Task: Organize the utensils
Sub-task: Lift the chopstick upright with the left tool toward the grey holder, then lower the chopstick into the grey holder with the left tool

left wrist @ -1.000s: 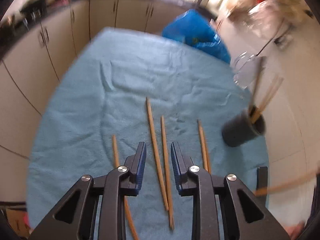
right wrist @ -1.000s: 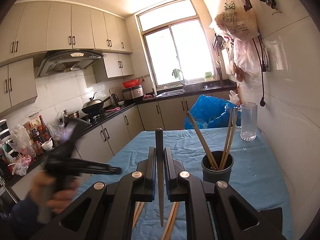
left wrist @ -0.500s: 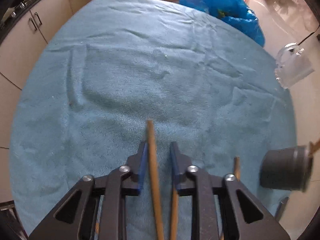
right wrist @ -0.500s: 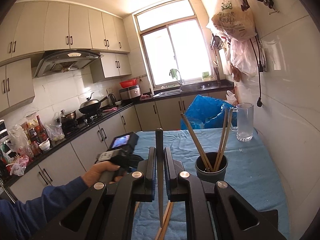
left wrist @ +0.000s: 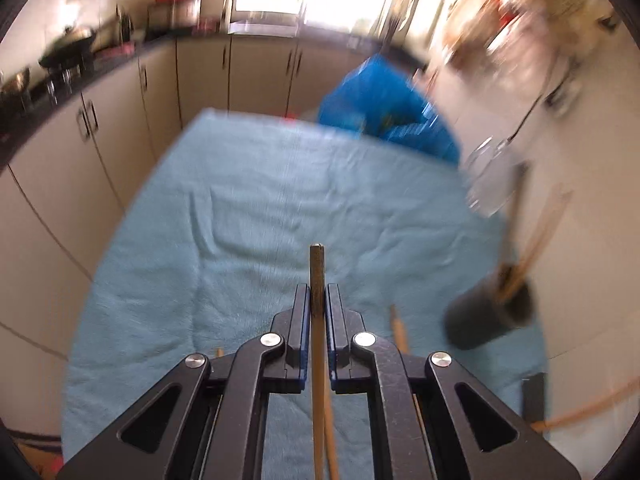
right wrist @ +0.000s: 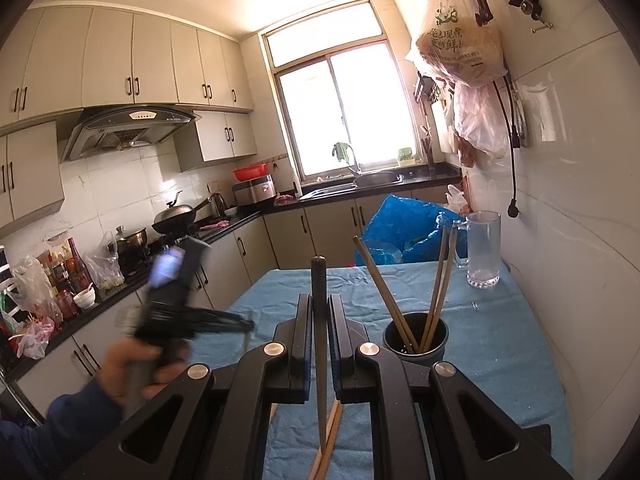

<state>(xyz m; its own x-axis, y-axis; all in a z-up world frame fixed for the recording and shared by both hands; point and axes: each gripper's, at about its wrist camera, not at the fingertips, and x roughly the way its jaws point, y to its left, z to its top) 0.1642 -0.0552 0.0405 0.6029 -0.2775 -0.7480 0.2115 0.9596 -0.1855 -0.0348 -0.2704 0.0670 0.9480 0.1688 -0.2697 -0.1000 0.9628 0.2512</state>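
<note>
Our left claw [left wrist: 318, 300] is clamped on a wooden chopstick [left wrist: 317, 280], whose dark tip sticks out past the pads above the blue cloth [left wrist: 248, 208] covering the worktop. Our right claw [right wrist: 319, 320] grips a dark chopstick [right wrist: 319, 280] the same way, pointing toward the window. A dark cup [right wrist: 416, 342] stands on the cloth just right of that claw, with several chopsticks leaning inside it. More chopsticks [right wrist: 330, 440] lie flat on the cloth under the right claw. A glass mug [right wrist: 483, 250] sits farther back near the wall, beside a blue bag [right wrist: 404, 228].
</note>
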